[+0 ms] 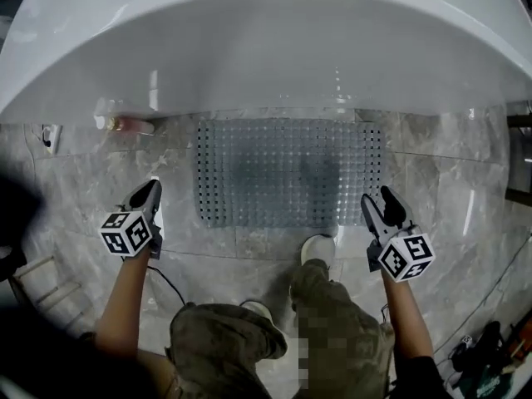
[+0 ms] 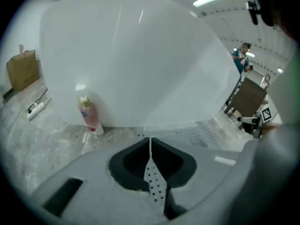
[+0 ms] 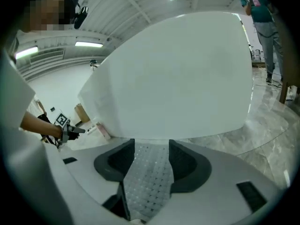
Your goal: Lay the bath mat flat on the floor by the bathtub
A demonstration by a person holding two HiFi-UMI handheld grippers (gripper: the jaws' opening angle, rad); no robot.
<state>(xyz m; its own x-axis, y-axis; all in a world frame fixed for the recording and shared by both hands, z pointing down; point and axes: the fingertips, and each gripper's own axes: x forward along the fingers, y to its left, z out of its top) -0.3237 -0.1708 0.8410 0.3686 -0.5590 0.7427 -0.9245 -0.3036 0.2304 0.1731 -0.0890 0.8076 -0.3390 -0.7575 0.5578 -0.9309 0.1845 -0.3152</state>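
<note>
The grey bath mat lies flat on the marble floor, its far edge against the white bathtub at 12 o'clock. The left gripper, at the mat's 8 o'clock, is closed on nothing. The right gripper, at 4 o'clock, stands open and empty. 1 pink bottle sits at 10 o'clock.

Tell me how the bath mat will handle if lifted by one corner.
The bath mat, thin and holed all over, lies flat on the glossy floor, so it would probably droop, not stay stiff. It looks light and might slide when pushed.
</note>
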